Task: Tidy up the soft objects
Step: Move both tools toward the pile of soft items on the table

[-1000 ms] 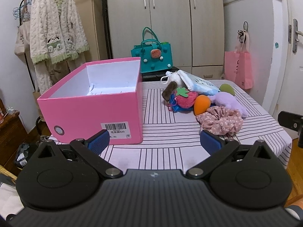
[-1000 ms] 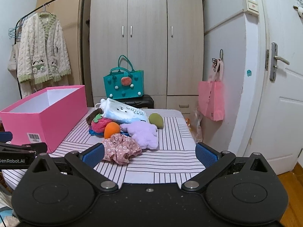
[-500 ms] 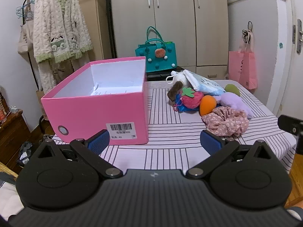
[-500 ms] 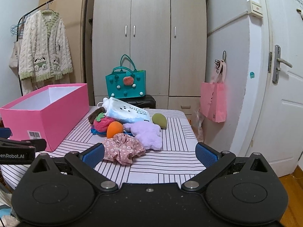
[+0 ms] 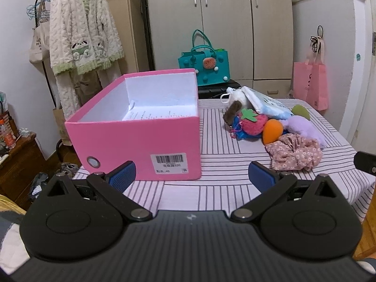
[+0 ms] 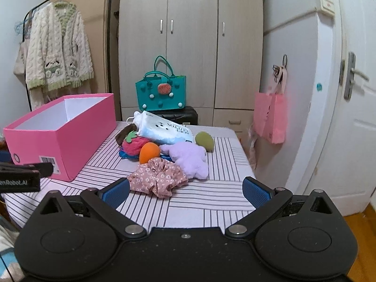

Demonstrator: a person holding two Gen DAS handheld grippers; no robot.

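left claw (image 5: pixel 191 174): spread wide, nothing gripped, held off the near edge of the striped tabletop (image 5: pixel 225 162)
right claw (image 6: pixel 185 191): also released, floral scrunchie (image 6: pixel 158 176) seen just past its tips
pink box (image 5: pixel 141 127): parked on the tabletop's left, only a paper sheet inside
soft pile: scrunchie, orange sponge (image 6: pixel 148 152), purple plush (image 6: pixel 190 158), strawberry plush (image 6: pixel 134 144) bunched right of the box

Soft even indoor light, faint shadows, sharp focus throughout, strong fisheye bending at edges, dark vignetted corners
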